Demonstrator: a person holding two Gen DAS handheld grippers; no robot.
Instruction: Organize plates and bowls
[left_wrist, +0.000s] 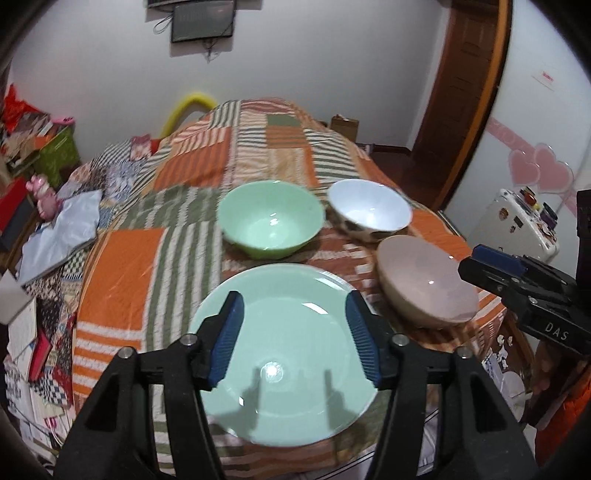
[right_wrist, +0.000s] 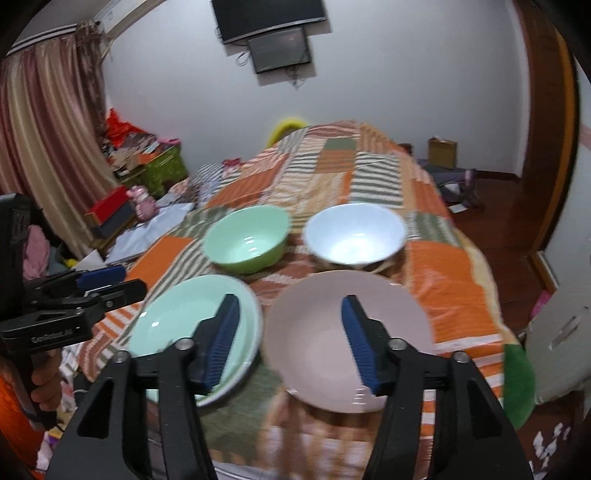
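Four glazed dishes are set on the bed (left_wrist: 122, 266): green plate (left_wrist: 288, 347) near left, pink plate (right_wrist: 332, 339) near right, green bowl (left_wrist: 271, 218) and white bowl (left_wrist: 369, 208) beyond. Both tongs, left (left_wrist: 295, 339) and right (right_wrist: 290, 341), are held open, empty. The stiff, slippery, breakable dishes are best pinched at the rim.

Part of the green plate (left_wrist: 280, 354) is hidden behind the left gripper (left_wrist: 293, 341). The spotted outside of the white bowl (left_wrist: 369, 210) is smeared by motion blur. In the right wrist view, the near rim of the pink plate (right_wrist: 332, 343) is blurred, and its right portion is covered by the right gripper (right_wrist: 290, 341). The wall television (right_wrist: 269, 16) is cut off by the top edge.
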